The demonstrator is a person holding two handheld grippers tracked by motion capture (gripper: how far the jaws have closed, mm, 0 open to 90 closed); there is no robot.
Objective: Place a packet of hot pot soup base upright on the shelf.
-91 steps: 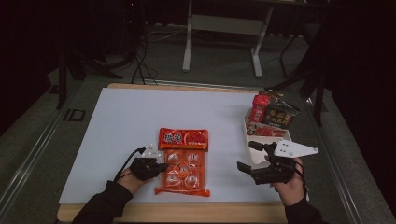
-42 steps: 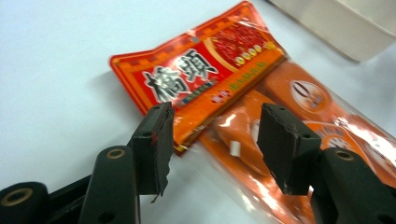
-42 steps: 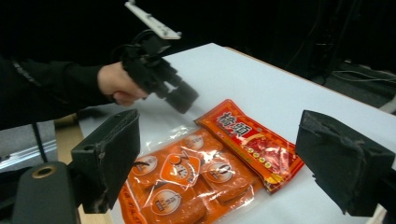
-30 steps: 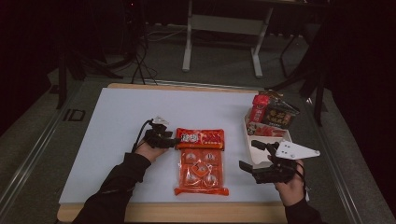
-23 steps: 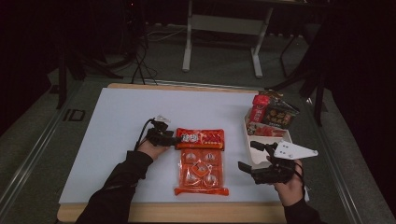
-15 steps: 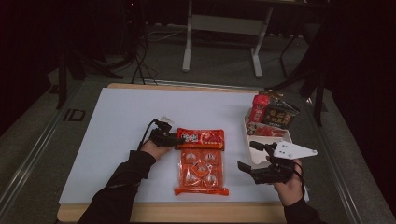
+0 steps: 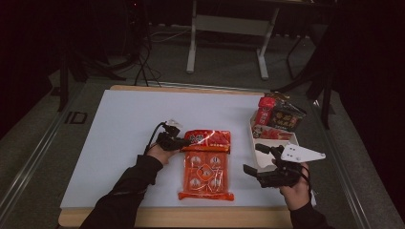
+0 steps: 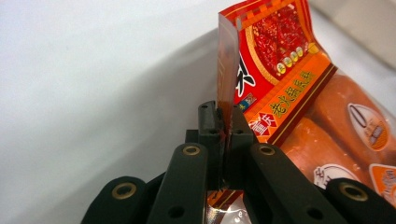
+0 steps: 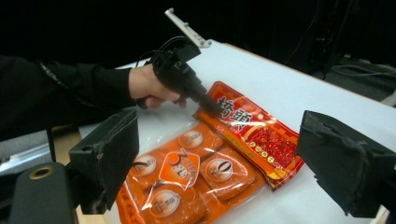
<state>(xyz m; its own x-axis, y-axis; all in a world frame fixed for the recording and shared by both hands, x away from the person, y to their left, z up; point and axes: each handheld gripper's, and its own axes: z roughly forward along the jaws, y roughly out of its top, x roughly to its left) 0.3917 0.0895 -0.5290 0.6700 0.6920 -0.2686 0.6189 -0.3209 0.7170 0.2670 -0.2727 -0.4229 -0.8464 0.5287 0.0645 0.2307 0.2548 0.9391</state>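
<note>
the orange snack packet lies flat near the middle of the white worktop, toward its 6 o'clock edge, with its red printed header at the 12 o'clock end and the clear part, showing round orange pieces, running down toward the person. the left gripper sits at the packet's 10 o'clock corner, held by the left hand, whose dark sleeve comes in from the bottom of the high view. its jaws have just been closing and now stand pressed together on the side edge of the header: in the left gripper view the thin sealed edge of the packet stands upright in the narrow slit between the two black jaws, pinched there, while the rest of the packet falls away to the 3 o'clock side.

the right gripper is held by the right hand at about 3 o'clock of the packet, well apart from it, above the worktop's 4 o'clock area. its jaws are spread wide with nothing between them; in the right gripper view they frame the packet and the left gripper beyond.

a white tray stands just past the right gripper at 12 o'clock, with red and dark packets piled at its far end.
</note>
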